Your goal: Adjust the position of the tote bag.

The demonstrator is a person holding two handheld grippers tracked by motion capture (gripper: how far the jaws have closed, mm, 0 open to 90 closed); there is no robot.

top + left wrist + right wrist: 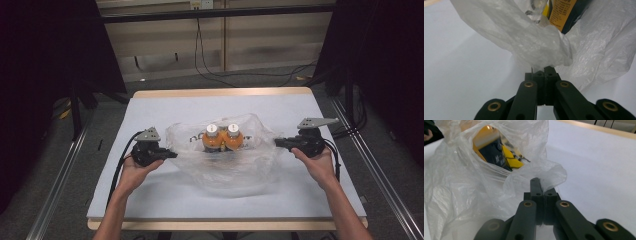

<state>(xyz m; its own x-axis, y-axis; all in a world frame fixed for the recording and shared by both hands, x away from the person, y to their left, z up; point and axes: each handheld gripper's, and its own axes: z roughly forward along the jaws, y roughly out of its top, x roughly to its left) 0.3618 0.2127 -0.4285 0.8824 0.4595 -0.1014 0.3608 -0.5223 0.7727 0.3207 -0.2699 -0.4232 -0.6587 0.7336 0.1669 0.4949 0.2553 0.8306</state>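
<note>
A clear plastic bag (225, 160) lies in the middle of the white table (165, 200). Inside it stand two orange bottles (221, 137) with white caps, side by side. My left gripper (172, 154) is shut on the bag's left edge; in the left gripper view its jaws (544, 71) pinch the bag (529, 42), with a bottle's yellow and dark label (562, 12) behind. My right gripper (278, 142) is shut on the bag's right edge; in the right gripper view its jaws (541, 187) clamp a fold of the bag (469, 185), and a bottle (494, 152) shows through it.
A wooden rim (220, 92) borders the table's far edge. Black stands (75, 115) and cables (210, 70) are on the floor beyond and beside the table. Metal rails (380, 170) run along both sides.
</note>
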